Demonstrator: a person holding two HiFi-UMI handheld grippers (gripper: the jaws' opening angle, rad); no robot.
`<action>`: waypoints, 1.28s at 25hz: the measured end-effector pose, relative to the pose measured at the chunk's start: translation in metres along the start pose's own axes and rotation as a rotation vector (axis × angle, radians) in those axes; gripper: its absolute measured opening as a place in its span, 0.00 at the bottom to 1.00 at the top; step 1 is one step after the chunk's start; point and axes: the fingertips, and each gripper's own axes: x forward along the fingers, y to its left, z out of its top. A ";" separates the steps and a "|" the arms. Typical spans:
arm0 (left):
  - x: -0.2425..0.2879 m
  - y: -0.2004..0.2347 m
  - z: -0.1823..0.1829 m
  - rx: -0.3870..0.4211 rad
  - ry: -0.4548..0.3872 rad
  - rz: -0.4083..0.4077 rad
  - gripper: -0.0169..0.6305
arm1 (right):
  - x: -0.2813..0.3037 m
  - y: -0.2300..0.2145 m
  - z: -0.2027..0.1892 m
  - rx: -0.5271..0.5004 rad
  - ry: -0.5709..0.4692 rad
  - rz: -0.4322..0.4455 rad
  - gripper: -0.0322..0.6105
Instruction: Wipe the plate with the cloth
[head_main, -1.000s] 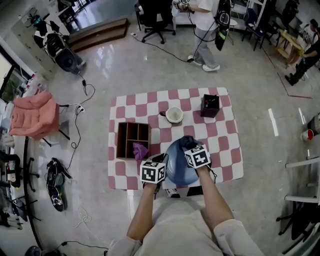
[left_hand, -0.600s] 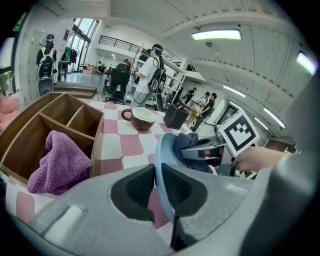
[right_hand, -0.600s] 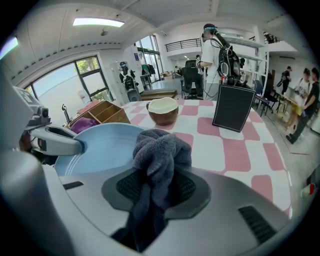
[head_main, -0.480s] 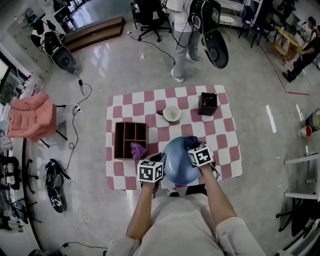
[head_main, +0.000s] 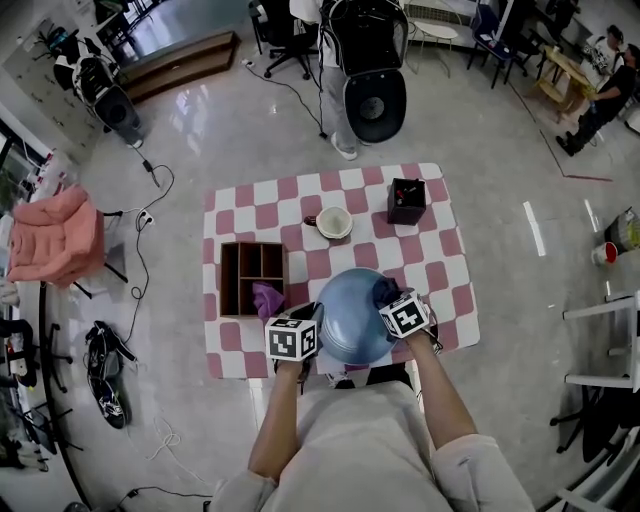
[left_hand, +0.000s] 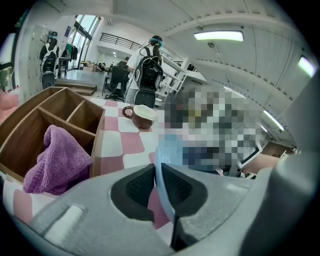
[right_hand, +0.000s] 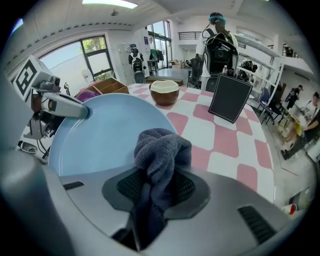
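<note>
My left gripper (left_hand: 160, 189) has its jaws closed down on the thin rim of the round light-blue plate (right_hand: 102, 135), which runs edge-on between the two black pads. My right gripper (right_hand: 154, 192) is clamped on a bunched dark blue-grey terry cloth (right_hand: 161, 150); the cloth's wad sticks out past the jaws and rests against the plate's face on its right side. In the head view the plate sits between the two grippers, over the near edge of the pink-and-white checked table (head_main: 445, 262), with the left gripper at its left rim and the right at its right. Just left of the plate stands a dark wooden box with open compartments (head_main: 245, 262), and a crumpled purple cloth (head_main: 266, 298) lies in its near right compartment. Farther back on the table, apart from the plate, are a brown cup with a white inside (head_main: 333, 222) and a black square container (head_main: 406, 200).
</note>
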 end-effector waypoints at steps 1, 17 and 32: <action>0.000 0.001 0.000 -0.001 0.001 0.002 0.08 | -0.001 0.001 -0.004 -0.008 0.009 0.004 0.23; 0.004 0.007 -0.005 -0.017 0.015 0.014 0.08 | -0.023 0.051 -0.060 -0.117 0.146 0.162 0.23; 0.006 0.012 -0.011 -0.027 0.026 0.026 0.07 | -0.026 0.117 -0.075 -0.299 0.169 0.265 0.23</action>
